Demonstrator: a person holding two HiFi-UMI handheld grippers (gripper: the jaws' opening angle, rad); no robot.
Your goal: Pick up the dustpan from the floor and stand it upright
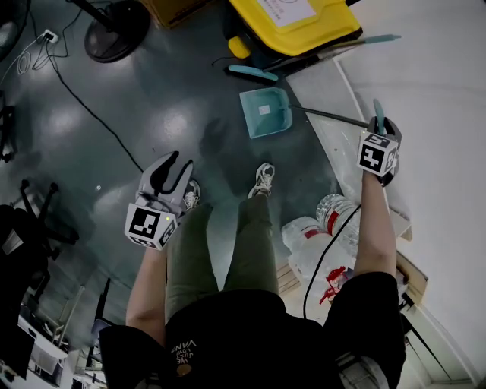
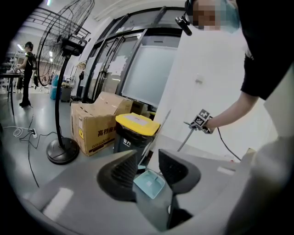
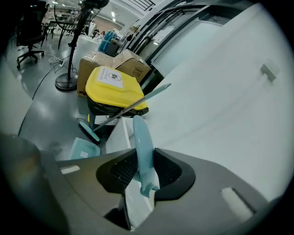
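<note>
The teal dustpan's pan (image 1: 264, 112) rests on the grey floor, its mouth toward the yellow bin. Its thin dark rod (image 1: 326, 115) runs right to a teal grip (image 1: 377, 114). My right gripper (image 1: 380, 125) is shut on that grip close to the white wall. In the right gripper view the grip (image 3: 143, 151) stands snug between both pads of the gripper (image 3: 144, 167), with the pan (image 3: 85, 149) low on the left. My left gripper (image 1: 171, 178) hangs open and empty over the floor, near my left foot. Its view shows the pan (image 2: 149, 183) far beyond its parted jaws.
A yellow-lidded bin (image 1: 296, 23) stands just beyond the pan, with a teal broom (image 1: 254, 73) leaning at it. A white panel (image 1: 334, 144) lies along the wall. Plastic bottles (image 1: 319, 235) sit by my right leg. A fan base (image 1: 115, 30), a cable (image 1: 83, 106) and a cardboard box (image 2: 94, 124) are further left.
</note>
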